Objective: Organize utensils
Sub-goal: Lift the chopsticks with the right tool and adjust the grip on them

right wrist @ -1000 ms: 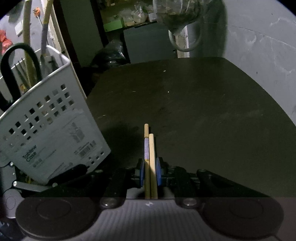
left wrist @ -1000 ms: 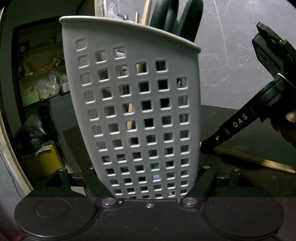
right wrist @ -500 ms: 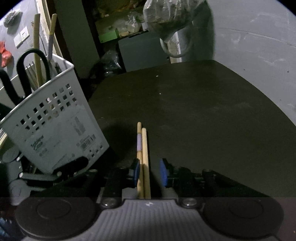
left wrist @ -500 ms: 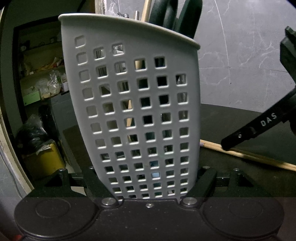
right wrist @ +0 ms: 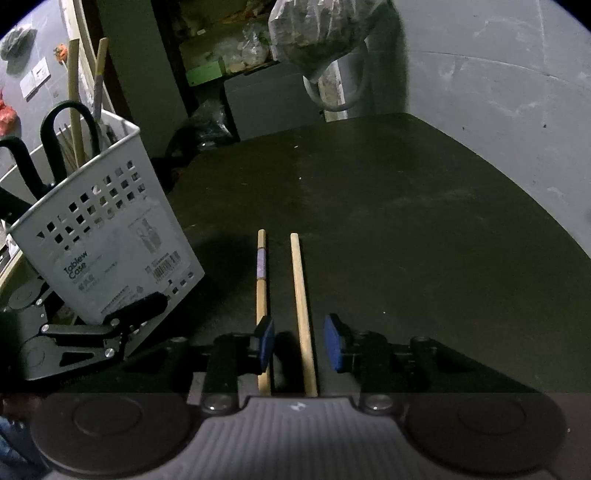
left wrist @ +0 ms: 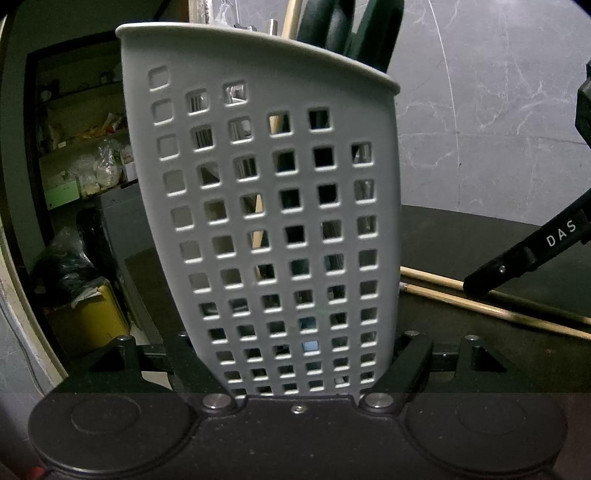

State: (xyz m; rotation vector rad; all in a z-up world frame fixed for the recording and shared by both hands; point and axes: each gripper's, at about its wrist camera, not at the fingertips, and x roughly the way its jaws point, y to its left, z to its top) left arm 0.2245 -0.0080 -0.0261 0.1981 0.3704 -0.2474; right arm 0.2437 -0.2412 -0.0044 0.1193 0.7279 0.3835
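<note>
My left gripper (left wrist: 299, 354) is shut on a white perforated utensil caddy (left wrist: 273, 206), seen tilted in the right wrist view (right wrist: 107, 236). It holds black scissors (right wrist: 62, 133), wooden sticks and metal utensils. My right gripper (right wrist: 299, 343) is open above the dark table. Two wooden chopsticks lie on the table: one with a purple band (right wrist: 261, 280) by the left pad, a plain one (right wrist: 301, 295) between the pads. Both show in the left wrist view (left wrist: 480, 299), under the right gripper's finger (left wrist: 524, 254).
The dark table (right wrist: 388, 206) stretches ahead to a grey wall. A filled plastic bag (right wrist: 321, 33) hangs at the back. Cluttered shelves (left wrist: 85, 170) and a yellow box (left wrist: 88, 317) stand beyond the table's left edge.
My right gripper opened and let go of the two chopsticks, which now lie apart on the table. The left gripper kept hold of the caddy.
</note>
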